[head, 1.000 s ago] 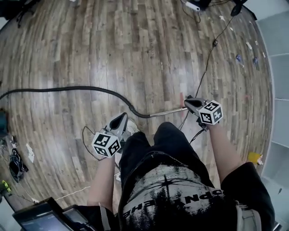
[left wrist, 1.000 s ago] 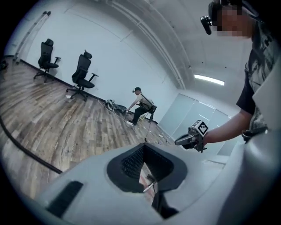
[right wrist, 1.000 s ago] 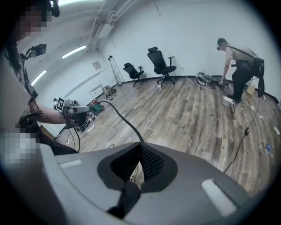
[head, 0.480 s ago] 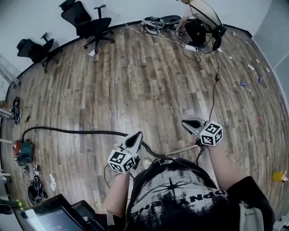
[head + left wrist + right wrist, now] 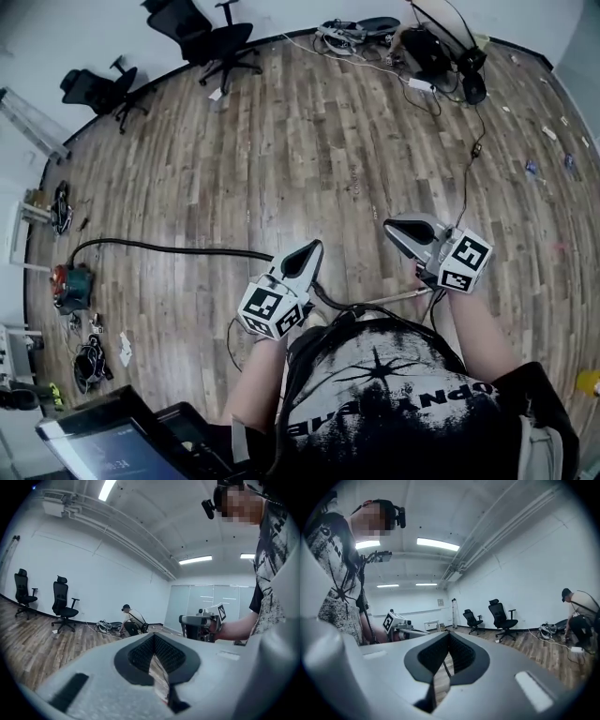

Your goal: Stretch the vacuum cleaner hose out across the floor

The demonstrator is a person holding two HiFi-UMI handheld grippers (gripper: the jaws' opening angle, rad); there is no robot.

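Two handheld grippers are held level above the brown wooden plank floor (image 5: 309, 141), and nothing is gripped by either. The ribbed dark fingers of the left gripper (image 5: 309, 255) are pressed together, with only floor showing through the notch beneath them, and those of the right gripper (image 5: 403, 232) are likewise closed on nothing. The long black corrugated vacuum hose (image 5: 169, 249) is laid on the floor, apart from both pairs of fingers. Its long axis is set roughly across the room. It starts at the small red and teal vacuum canister (image 5: 67, 287), well off to the left of the left fingers, and is carried rightward beneath the left fingertips. There it is curved in toward the person's feet and ended in a thin silver metal tube (image 5: 394, 298), which is pointed rightward on the person's side of the right fingers. The hose is judged light, soft and springy, likely to sag between holds and curl back when released, though its ribs should give the pads purchase. The tube is judged stiff and smooth, so it may slip or pivot. The best hold is judged to be the joint where hose meets tube, since the remaining slack appears to be gathered in the curve there.
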